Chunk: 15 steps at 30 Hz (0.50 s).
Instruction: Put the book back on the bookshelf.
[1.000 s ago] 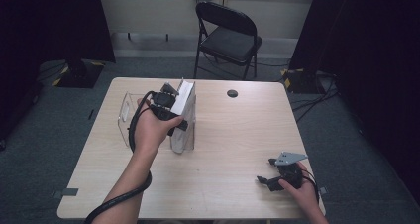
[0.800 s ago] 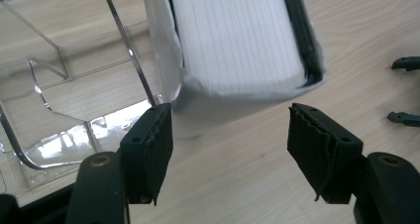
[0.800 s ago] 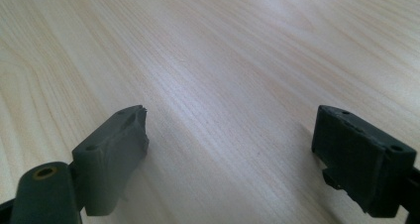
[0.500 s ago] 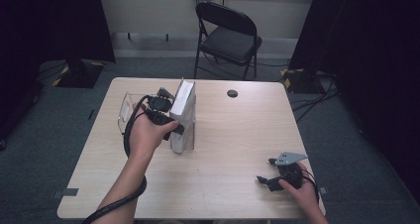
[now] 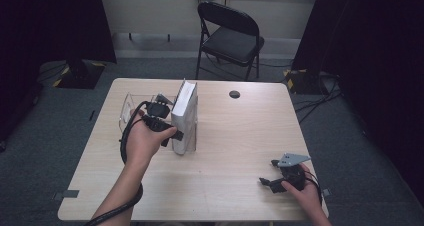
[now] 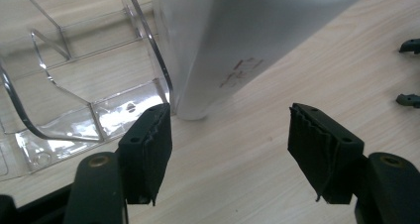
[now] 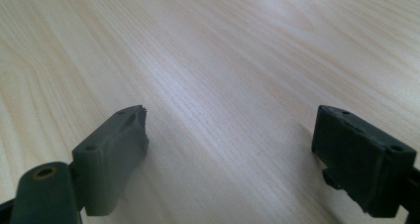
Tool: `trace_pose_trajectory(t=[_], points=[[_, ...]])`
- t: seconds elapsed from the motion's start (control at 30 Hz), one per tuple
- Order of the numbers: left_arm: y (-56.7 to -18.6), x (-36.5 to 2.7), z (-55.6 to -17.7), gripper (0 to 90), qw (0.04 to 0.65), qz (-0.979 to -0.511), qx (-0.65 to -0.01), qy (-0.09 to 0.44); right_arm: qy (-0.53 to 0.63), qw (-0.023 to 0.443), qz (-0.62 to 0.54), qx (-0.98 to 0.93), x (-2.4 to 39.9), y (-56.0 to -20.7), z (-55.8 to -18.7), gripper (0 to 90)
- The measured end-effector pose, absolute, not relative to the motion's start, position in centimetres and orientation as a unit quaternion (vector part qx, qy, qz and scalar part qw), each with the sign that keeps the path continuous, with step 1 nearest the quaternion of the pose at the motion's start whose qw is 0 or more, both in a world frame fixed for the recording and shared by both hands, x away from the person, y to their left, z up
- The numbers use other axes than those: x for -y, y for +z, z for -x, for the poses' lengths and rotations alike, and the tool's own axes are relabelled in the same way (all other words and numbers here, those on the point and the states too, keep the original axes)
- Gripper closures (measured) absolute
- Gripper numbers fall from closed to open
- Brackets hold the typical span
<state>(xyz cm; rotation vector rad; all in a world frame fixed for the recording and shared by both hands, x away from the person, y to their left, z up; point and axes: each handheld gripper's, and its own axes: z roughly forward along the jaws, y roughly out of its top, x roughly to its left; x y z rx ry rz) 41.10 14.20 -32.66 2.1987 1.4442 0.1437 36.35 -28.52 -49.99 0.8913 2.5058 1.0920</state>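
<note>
Left gripper (image 6: 230, 152), jaws spread and holding nothing, sits just short of the upright white book (image 5: 184, 117) at centre-left of the bench (image 5: 240, 136), beside a clear stand (image 6: 74, 100). Right gripper (image 5: 274, 173), lower right of frame, jaws spread over bare bench.

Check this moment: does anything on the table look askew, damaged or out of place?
Nothing looks damaged or spilled. The white book stands on end against the clear plastic stand, leaning slightly. The left hand-held gripper is open in front of it, not touching. A small dark disc lies alone near the far edge.

Black folding chair (image 5: 230, 36) behind wooden table (image 5: 240, 136), grey carpet (image 5: 60, 136)
</note>
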Motion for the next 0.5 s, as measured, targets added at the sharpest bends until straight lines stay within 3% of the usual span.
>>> trace_pose_trajectory(t=[0.5], points=[[-34.4,-14.1,-40.1,32.5,0.257,-0.813,-0.520,0.043,0.377,0.133,-0.307,-0.864,28.5,-50.0,-36.3,13.2]])
